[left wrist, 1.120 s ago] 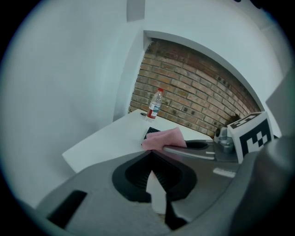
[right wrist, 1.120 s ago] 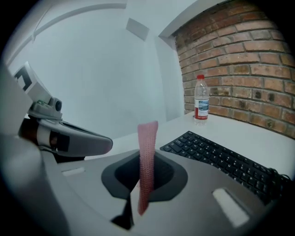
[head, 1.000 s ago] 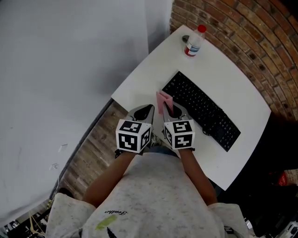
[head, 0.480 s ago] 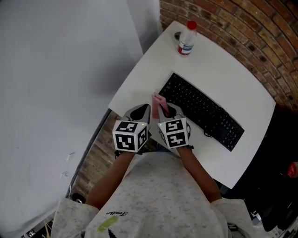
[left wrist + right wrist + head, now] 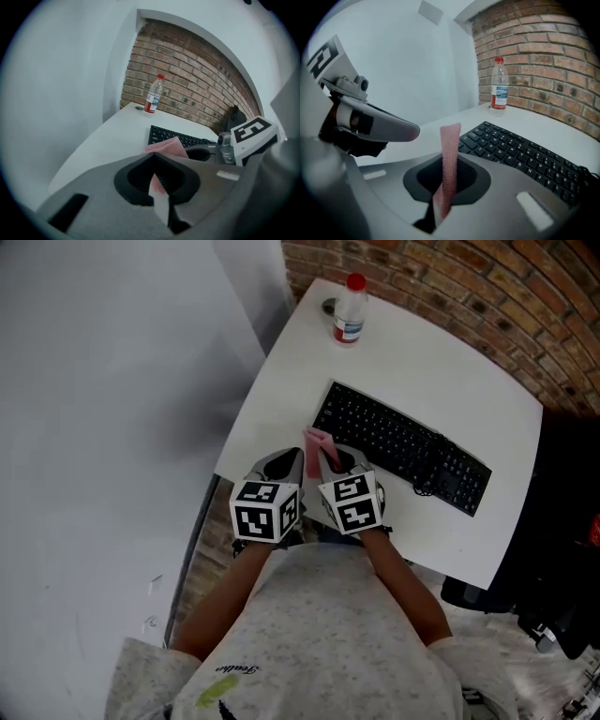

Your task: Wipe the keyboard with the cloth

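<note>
The black keyboard [image 5: 398,446] lies slantwise on the white table [image 5: 281,399]. My right gripper [image 5: 330,460] hovers at the keyboard's near left end, shut on a pink cloth [image 5: 317,448] that sticks up from its jaws. In the right gripper view the cloth [image 5: 450,150] stands upright in the right gripper [image 5: 449,159], with the keyboard [image 5: 520,150] just beyond. My left gripper [image 5: 289,463] is close beside it on the left, over the table's near edge, jaws together and holding nothing. In the left gripper view, the left gripper [image 5: 154,157] sits next to the cloth [image 5: 168,146] and keyboard [image 5: 178,137].
A clear water bottle [image 5: 350,307] with a red cap stands at the table's far corner, against the brick wall [image 5: 469,287]; a small dark round thing lies beside it. A grey wall runs along the left. Wooden floor shows below the table's near edge.
The head view has swung, so table, keyboard and bottle sit further left and higher. Both grippers stay side by side at the keyboard's left end, the cloth still held.
</note>
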